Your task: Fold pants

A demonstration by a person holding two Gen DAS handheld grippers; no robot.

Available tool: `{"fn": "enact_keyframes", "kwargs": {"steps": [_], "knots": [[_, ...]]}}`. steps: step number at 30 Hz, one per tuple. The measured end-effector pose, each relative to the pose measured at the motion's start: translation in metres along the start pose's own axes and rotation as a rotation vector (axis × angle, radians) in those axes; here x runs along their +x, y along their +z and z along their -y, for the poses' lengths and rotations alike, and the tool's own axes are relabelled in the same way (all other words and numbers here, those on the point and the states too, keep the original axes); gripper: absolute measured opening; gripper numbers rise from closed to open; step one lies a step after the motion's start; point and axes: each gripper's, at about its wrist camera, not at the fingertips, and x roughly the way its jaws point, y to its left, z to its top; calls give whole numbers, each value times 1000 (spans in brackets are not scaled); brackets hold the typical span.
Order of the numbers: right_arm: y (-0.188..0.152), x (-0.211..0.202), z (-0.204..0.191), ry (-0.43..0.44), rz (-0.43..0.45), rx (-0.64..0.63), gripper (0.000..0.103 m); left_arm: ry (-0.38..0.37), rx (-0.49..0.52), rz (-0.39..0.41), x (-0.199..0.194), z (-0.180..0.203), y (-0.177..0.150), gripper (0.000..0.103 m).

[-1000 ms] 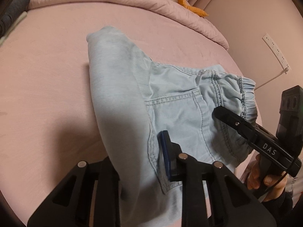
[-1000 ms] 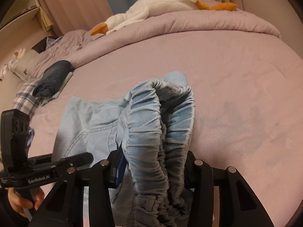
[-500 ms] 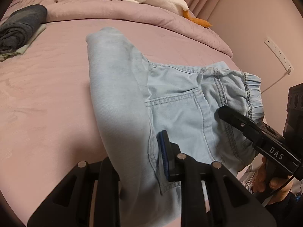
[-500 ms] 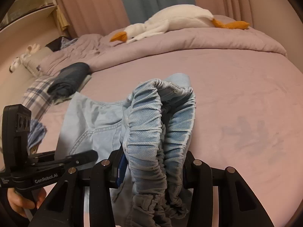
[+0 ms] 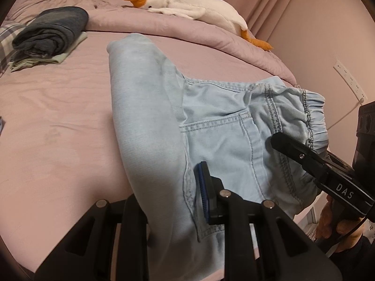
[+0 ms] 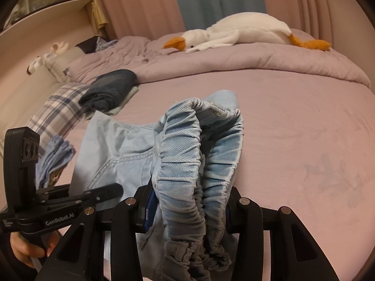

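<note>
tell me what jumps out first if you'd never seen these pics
The light blue pants spread mid-bed, pinched by both grippers: the left gripper on the leg fabric, the right gripper on the bunched elastic waistband. Behind them, a white goose plush lies along the mauve comforter.

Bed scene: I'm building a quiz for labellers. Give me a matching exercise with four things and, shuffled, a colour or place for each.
Things:
1. pants
2. goose
3. dark roll
4. plaid cloth

Descriptions:
A. white with an orange beak, lying on the duvet at the far end
B. light blue denim, elastic waistband gripped
C. checked, at the bed's edge beside the dark roll
D. navy, resting on a pale green folded item

Pairs: 1-B, 2-A, 3-D, 4-C
</note>
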Motion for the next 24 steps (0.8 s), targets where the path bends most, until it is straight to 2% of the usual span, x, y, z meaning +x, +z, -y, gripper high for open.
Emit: {"fn": "enact_keyframes", "kwargs": {"steps": [10, 24], "knots": [[4, 16, -28, 32, -24, -55, 46, 34, -40, 20, -18, -29, -6, 21], [11, 31, -44, 25, -36, -99, 46, 41, -55, 26, -16, -45, 3, 21]]}}
